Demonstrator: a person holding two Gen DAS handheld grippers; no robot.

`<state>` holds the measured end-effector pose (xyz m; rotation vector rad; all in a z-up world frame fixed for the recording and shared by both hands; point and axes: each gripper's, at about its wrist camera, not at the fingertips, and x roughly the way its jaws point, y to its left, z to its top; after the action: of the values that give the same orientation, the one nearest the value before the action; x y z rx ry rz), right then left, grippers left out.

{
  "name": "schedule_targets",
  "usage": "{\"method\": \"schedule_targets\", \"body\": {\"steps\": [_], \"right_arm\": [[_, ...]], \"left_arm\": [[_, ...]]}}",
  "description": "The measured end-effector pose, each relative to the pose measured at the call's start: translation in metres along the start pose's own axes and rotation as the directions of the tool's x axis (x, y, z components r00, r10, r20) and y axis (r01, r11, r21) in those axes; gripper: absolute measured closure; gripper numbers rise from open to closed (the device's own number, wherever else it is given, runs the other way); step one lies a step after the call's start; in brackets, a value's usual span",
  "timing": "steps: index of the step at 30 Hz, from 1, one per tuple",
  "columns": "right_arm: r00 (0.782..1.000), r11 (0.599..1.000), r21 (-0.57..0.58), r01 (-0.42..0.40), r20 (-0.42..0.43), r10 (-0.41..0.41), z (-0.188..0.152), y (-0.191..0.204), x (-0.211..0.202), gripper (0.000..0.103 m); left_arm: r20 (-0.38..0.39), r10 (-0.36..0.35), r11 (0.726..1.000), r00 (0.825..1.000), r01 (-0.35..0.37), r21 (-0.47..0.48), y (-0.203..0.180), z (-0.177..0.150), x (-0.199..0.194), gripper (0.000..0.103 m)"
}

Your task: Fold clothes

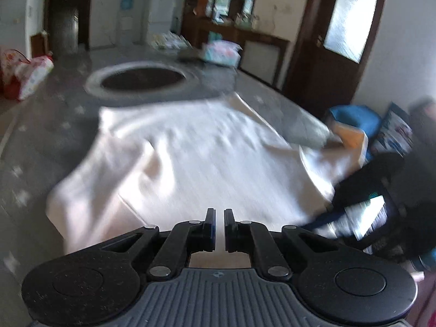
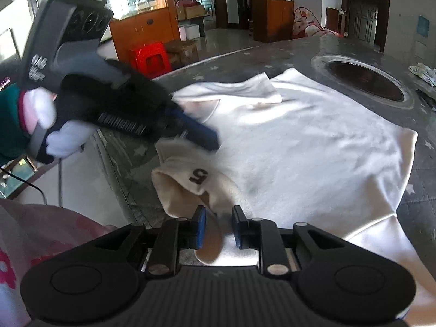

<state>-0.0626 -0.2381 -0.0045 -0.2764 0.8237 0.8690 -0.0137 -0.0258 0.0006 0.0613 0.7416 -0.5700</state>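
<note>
Your left gripper (image 1: 220,229) hangs over the near part of the shirt (image 1: 196,147), jaws a narrow slit apart with nothing between the pads, only white cloth showing below them. The left wrist view is smeared with blur, so fine folds are hard to read there. The shirt lies spread across the grey table (image 1: 41,125), one sleeve trailing off to the near left, the far hem just short of the round hole (image 1: 141,80) in the tabletop.

Over in the right wrist view, your right gripper (image 2: 218,227) sits at the near edge of the shirt, jaws a little apart. A cream fold of fabric runs down through the gap; whether the pads press on it I cannot tell, though a sliver of space shows on each side. Just beyond the fingertips lies a turned-over flap with a dark "5" (image 2: 199,177) printed on it.

To the left in that view, your gloved left hand (image 2: 65,139) grips the other gripper's handle, and its blue fingertips touch down on the shirt's left side, near a sleeve folded inward. The shirt body stretches away to the right, wrinkled but mostly flat. The hole sits at the far right, beyond the shirt. A red stool (image 2: 151,58) stands on the floor past the table's far left edge.
</note>
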Motion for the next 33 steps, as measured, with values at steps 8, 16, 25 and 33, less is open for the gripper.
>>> {"method": "schedule_targets", "body": {"steps": [8, 16, 25, 33], "right_arm": [[0.998, 0.999, 0.030, -0.038, 0.044, 0.037, 0.010, -0.003, -0.007, 0.078], [0.998, 0.997, 0.050, -0.052, 0.024, 0.050, 0.007, -0.008, 0.009, 0.077], [0.999, 0.998, 0.053, -0.042, 0.019, 0.041, 0.003, -0.006, 0.009, 0.075], [0.999, 0.999, 0.032, -0.021, 0.025, 0.020, 0.005, 0.000, 0.006, 0.074]], "left_arm": [[0.030, 0.223, 0.974, 0.974, -0.222, -0.036, 0.033, 0.043, 0.040, 0.080], [-0.036, 0.236, 0.971, 0.971, -0.237, -0.035, 0.046, 0.041, 0.075, 0.080], [0.041, 0.237, 0.962, 0.971, -0.228, -0.151, 0.068, 0.040, 0.043, 0.100], [0.165, 0.382, 0.891, 0.909, -0.315, -0.327, 0.107, 0.028, -0.036, 0.100]]}}
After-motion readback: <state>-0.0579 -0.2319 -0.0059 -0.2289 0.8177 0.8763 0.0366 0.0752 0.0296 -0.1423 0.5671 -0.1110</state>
